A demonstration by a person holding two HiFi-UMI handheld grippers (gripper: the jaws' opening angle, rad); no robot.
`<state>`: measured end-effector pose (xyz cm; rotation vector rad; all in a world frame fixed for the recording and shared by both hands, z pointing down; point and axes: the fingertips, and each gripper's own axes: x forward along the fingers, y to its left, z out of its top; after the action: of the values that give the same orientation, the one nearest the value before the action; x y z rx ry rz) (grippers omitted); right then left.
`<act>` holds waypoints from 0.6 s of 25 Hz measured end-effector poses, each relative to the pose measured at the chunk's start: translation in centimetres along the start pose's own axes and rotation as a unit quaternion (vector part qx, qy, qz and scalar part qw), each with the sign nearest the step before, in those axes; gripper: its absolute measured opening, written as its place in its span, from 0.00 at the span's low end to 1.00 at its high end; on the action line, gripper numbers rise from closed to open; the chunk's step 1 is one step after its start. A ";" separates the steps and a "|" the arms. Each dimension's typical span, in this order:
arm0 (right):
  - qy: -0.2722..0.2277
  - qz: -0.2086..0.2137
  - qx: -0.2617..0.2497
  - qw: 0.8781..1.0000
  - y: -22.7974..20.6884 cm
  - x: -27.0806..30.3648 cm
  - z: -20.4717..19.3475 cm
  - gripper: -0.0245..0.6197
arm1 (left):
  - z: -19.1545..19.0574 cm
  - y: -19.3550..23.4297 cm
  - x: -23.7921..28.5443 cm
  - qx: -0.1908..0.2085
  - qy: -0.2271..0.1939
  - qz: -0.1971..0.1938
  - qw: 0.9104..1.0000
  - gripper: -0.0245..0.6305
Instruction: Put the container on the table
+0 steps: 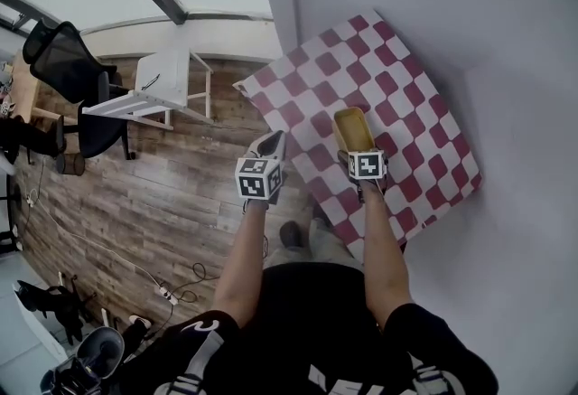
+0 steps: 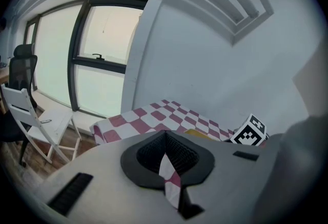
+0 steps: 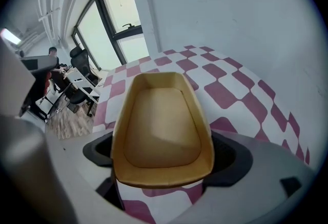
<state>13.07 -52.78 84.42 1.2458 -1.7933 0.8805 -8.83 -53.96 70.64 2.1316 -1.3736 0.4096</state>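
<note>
A shallow tan container (image 1: 352,129) (image 3: 164,125) hangs just above the table with the red-and-white checked cloth (image 1: 415,86) (image 3: 230,84). My right gripper (image 1: 354,147) (image 3: 166,155) is shut on its near end, one jaw on each side wall, and it is empty inside. My left gripper (image 1: 268,147) (image 2: 165,138) is off the table's left edge, over the floor, with its jaws together and nothing held. From the left gripper view the table (image 2: 148,118) lies ahead, with a sliver of the container (image 2: 197,133) and the right gripper's marker cube (image 2: 249,133) beyond.
A grey wall borders the table's far and right sides. A white folding table (image 1: 158,86) and a black office chair (image 1: 68,59) stand on the wooden floor to the left, near large windows. Cables lie on the floor (image 1: 153,280).
</note>
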 end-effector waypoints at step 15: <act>0.034 0.037 -0.002 0.999 1.8 1.0 -0.8 0.92 | -0.2 0.3 -1.1 -0.008 -0.005 0.014 1.000 0.07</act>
<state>11.32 -51.97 85.44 1.1394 -1.7963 0.9504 -9.54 -53.18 70.31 2.1062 -1.4087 0.3976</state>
